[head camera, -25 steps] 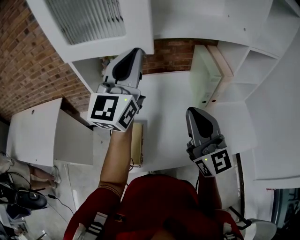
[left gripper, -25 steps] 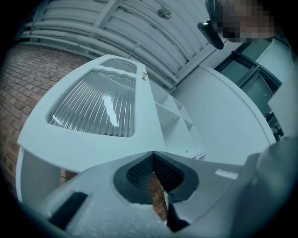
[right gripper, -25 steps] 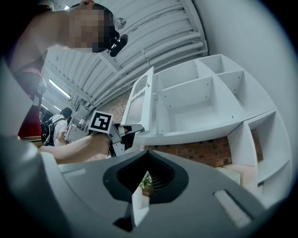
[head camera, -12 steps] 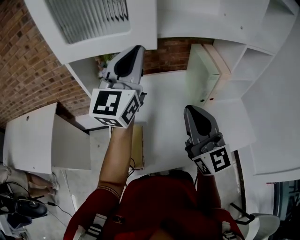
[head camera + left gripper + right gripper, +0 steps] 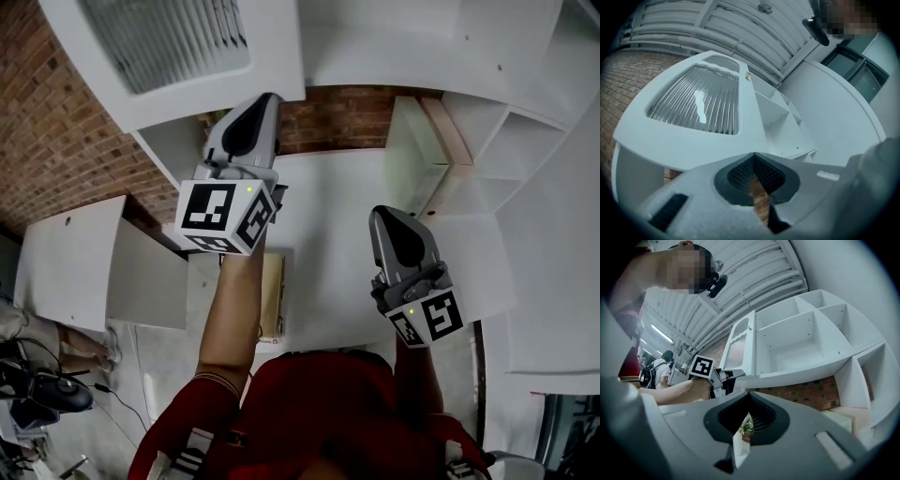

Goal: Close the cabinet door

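The white cabinet door (image 5: 187, 56), with its ribbed glass panel (image 5: 698, 101), hangs swung open at the upper left. My left gripper (image 5: 255, 111) is shut and empty, its tip just under the door's lower edge; whether it touches I cannot tell. In the left gripper view the joined tips (image 5: 753, 155) point at the door's lower frame. My right gripper (image 5: 394, 225) is also shut and empty, held lower and to the right, away from the door. From the right gripper view, its tips (image 5: 749, 393) face the open cabinet shelves (image 5: 797, 348), with the door (image 5: 740, 348) edge-on and the left gripper (image 5: 723, 379) beside it.
A brick wall (image 5: 56, 141) runs behind the cabinet. White shelf compartments (image 5: 525, 122) fill the right side, with a wood-edged panel (image 5: 448, 131) standing between them. White panels (image 5: 66, 272) lie at the lower left. A bystander (image 5: 656, 369) stands far off.
Both grippers have shifted a little across the view, jaws still shut. The left one stays under the door's lower edge.
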Motion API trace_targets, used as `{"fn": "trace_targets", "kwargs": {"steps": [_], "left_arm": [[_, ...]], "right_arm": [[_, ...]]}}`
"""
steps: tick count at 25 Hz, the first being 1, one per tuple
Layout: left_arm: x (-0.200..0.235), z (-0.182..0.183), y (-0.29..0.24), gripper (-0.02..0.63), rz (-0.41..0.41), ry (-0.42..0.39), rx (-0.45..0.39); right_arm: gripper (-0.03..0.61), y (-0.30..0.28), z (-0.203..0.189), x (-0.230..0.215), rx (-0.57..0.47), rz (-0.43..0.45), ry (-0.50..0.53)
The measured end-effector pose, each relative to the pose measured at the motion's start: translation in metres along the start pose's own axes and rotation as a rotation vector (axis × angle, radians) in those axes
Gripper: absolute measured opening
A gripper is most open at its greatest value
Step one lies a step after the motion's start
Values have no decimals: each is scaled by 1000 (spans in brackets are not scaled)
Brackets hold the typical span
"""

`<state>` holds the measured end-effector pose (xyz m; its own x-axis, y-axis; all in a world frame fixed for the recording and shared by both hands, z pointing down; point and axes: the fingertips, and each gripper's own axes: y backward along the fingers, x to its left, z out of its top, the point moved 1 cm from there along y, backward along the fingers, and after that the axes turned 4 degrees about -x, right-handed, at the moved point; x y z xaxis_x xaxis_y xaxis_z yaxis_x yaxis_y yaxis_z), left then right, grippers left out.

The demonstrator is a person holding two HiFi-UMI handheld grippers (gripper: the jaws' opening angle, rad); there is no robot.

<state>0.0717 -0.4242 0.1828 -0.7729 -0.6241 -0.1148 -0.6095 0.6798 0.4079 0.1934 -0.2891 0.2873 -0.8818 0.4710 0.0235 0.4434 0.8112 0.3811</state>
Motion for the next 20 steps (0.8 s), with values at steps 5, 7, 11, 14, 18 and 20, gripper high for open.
{"fn": "trace_targets", "kwargs": {"steps": [5, 7, 11, 14, 18, 20], "left_arm": [[5, -4, -5, 2, 41, -10, 9], [7, -5, -8, 2, 55, -14, 11], [9, -8, -13, 2, 72, -22, 13], [11, -8, -14, 2, 84, -28, 9], [11, -8, -15, 2, 88, -36, 8], [11, -9, -15, 2, 89, -37, 9]], "right_arm": [[14, -3, -3, -5, -10, 42, -17], [14, -4, -2, -9, -15, 49, -22], [14, -6, 1, -17, -26, 59, -24], [14, -8, -2, -22, -20, 63, -31], [14, -10, -6, -25, -10, 69, -40], [14, -11, -8, -24, -9, 75, -39]]}}
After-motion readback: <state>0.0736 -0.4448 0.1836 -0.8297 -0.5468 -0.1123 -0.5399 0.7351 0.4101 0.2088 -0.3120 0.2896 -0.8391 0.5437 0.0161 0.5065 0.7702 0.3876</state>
